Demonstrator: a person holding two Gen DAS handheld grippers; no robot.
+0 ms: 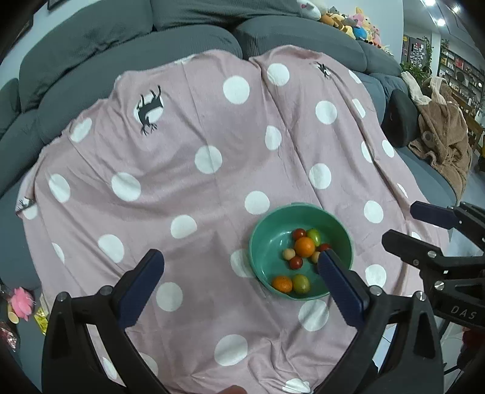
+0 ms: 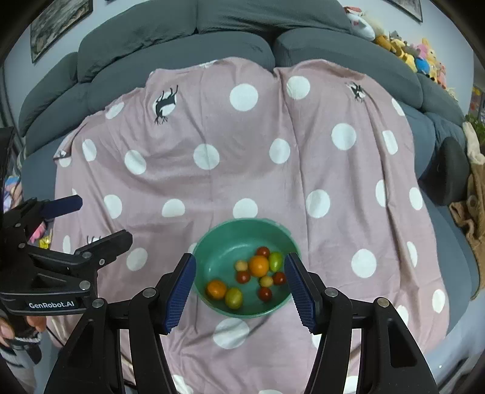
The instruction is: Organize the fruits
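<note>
A green bowl (image 1: 266, 242) (image 2: 221, 251) sits on a pink polka-dot cloth and holds several small fruits: an orange (image 1: 304, 246) (image 2: 259, 265), a second orange (image 1: 282, 284) (image 2: 216, 288), red cherry tomatoes (image 2: 265, 293) and yellow-green ones (image 2: 233, 297). My left gripper (image 1: 242, 260) is open and empty, its right finger over the bowl's near rim. My right gripper (image 2: 239, 266) is open and empty, its fingers on either side of the bowl, above it. Each gripper also shows in the other's view: the right (image 1: 424, 230), the left (image 2: 100, 221).
The pink cloth (image 1: 188, 181) (image 2: 242, 151) covers a grey sofa (image 1: 121, 45) (image 2: 182, 36). Plush toys (image 1: 357, 21) line the sofa's back right. A brown robe (image 1: 445, 136) lies at the right. A pink toy (image 1: 21, 303) lies low at the left.
</note>
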